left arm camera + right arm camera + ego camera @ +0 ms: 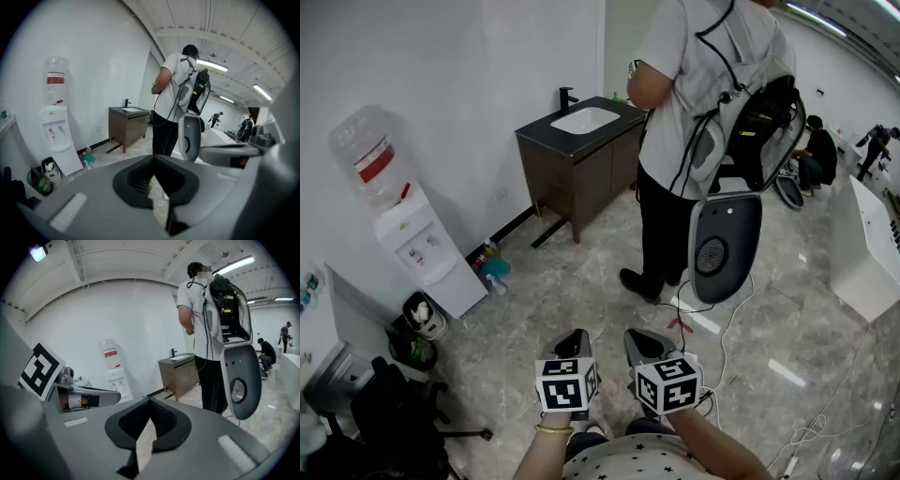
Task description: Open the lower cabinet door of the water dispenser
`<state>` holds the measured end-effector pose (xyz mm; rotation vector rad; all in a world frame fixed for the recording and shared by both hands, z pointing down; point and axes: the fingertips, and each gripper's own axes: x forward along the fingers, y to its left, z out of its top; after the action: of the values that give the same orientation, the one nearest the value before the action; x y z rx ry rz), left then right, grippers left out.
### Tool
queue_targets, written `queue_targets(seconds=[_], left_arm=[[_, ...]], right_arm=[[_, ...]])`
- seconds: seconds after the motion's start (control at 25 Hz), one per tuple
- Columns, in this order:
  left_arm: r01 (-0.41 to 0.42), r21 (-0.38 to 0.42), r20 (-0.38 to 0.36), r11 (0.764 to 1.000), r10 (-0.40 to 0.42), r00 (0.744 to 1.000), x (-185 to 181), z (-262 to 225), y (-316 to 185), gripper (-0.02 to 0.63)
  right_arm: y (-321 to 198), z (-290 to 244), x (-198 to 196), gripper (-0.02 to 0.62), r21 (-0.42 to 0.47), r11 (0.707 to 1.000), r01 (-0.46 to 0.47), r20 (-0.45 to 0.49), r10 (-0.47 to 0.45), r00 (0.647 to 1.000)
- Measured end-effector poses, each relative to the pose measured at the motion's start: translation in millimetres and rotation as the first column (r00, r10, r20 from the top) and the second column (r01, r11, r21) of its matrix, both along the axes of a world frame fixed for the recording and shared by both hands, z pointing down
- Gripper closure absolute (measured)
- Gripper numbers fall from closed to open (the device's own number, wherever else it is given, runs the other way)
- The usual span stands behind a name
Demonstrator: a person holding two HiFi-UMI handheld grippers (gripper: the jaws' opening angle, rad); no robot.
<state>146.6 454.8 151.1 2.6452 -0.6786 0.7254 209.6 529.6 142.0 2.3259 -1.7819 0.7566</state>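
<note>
Frankly, nothing of the job is done yet. The water dispenser point(420, 246) stands against the white wall at the far left of my head view, bottle on top. Its lower cabinet door point(457, 289) reads as a plain white panel lying flush with the body, so I judge it closed, though at this range I can't pick out a handle or an edge to pull. A small bin point(425, 316) sits on the floor just beside its base.

Both tools are well apart from it, out over open floor. The left gripper point(575, 335) has its jaws pressed together at the tips with nothing between them, only tile showing through the gap behind. The right gripper point(637, 335) is clamped closed and empty as well. A person point(694, 141) wearing a backpack rig stands near the dark sink cabinet point(581, 159), off to the right of my line.

What's left is everything: walk over, get low, find the door's edge, grip it, swing it out.
</note>
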Motion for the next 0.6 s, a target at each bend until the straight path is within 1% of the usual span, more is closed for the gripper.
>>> queue_targets(seconds=[0.2, 0.32, 0.48, 0.6], left_arm=[[0.075, 0.002, 0.019, 0.997, -0.075, 0.997, -45, 7, -43, 0.600], [0.152, -0.004, 0.027, 0.988, -0.152, 0.988, -78, 11, -71, 0.600], [0.270, -0.013, 0.041, 0.963, -0.269, 0.962, -119, 20, -105, 0.600], [0.350, -0.015, 0.047, 0.936, -0.349, 0.936, -145, 26, -126, 0.600]], right_arm=[[-46, 7, -37, 0.603, 0.001, 0.998, 0.067, 0.014, -0.067, 0.998], [-78, 10, -65, 0.603, -0.002, 0.990, 0.138, 0.022, -0.138, 0.990], [-117, 18, -97, 0.601, -0.017, 0.968, 0.248, 0.040, -0.248, 0.968], [-141, 24, -116, 0.603, -0.029, 0.947, 0.319, 0.044, -0.318, 0.947]])
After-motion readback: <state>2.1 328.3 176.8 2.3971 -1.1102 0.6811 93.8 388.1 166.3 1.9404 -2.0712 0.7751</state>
